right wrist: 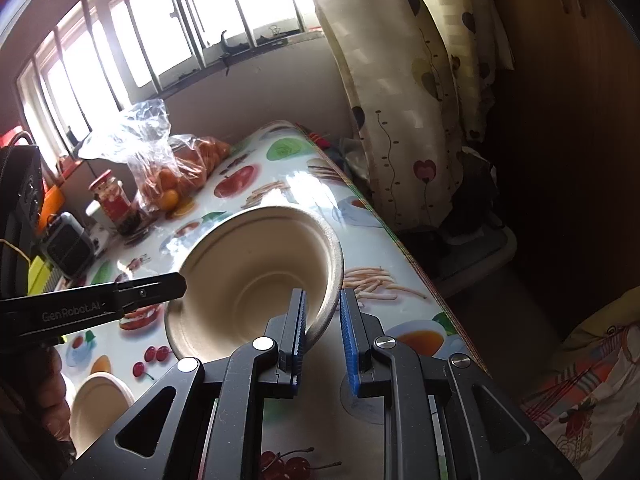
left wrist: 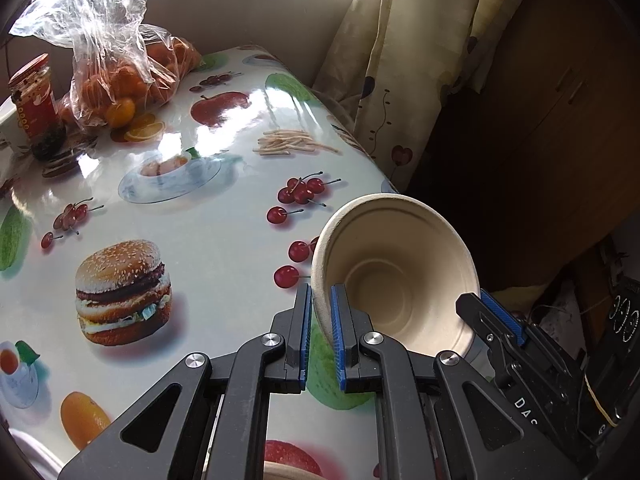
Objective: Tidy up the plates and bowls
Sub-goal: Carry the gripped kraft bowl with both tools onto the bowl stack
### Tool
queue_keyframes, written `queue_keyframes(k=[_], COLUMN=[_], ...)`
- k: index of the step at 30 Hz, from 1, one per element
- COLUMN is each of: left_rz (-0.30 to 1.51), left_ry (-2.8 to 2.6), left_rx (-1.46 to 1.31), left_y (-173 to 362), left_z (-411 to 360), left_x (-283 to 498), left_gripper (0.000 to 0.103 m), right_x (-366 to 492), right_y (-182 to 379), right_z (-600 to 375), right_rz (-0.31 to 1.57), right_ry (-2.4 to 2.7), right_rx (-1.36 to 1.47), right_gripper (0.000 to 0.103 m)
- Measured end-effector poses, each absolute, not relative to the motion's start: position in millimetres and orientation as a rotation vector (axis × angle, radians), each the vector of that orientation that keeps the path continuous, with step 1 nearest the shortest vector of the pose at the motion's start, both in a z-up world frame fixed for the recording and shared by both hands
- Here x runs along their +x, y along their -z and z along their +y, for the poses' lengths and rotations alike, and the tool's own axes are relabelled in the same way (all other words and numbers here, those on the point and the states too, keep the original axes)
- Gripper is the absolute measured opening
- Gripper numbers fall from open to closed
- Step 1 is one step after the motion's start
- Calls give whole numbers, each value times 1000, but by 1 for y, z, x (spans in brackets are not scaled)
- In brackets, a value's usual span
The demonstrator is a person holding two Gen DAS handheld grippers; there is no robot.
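Observation:
A beige paper bowl (left wrist: 394,276) is held tilted above the table's right edge, its mouth toward both cameras; it also shows in the right wrist view (right wrist: 256,276). My left gripper (left wrist: 321,300) has its jaws narrowly apart around the bowl's left rim. My right gripper (right wrist: 322,300) straddles the opposite rim, jaws wider apart, the inner pad touching the rim; its finger (left wrist: 496,312) shows in the left wrist view. Another beige bowl or plate (right wrist: 98,404) lies on the table at lower left.
The table (left wrist: 208,220) has a glossy food-print cloth. A plastic bag of oranges (left wrist: 120,76) and a red-lidded jar (left wrist: 36,104) stand at the far left. A curtain (left wrist: 400,60) hangs past the right edge. Small appliances (right wrist: 68,244) sit by the window.

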State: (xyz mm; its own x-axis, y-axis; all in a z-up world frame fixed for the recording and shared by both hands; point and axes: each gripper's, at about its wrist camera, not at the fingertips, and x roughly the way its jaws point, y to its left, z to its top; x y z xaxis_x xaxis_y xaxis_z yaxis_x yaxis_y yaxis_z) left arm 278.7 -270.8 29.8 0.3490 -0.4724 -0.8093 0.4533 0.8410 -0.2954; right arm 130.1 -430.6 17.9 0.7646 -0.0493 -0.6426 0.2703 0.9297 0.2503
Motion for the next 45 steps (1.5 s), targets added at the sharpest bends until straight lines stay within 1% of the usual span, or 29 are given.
queue_keyframes(k=[31,45], left_rz=[943,920], left_ry=[594,569], left_rx=[-82,-108], left_y=[-70,-73], left_z=[-214,-178], left_x=[230,204], left_gripper=[10,10], right_x=[87,69], right_y=[-57,-63], right_z=[-380,-346], right_rz=[607,594], right_ry=[123,85], right_rx=[301,279], right_gripper=[17,17])
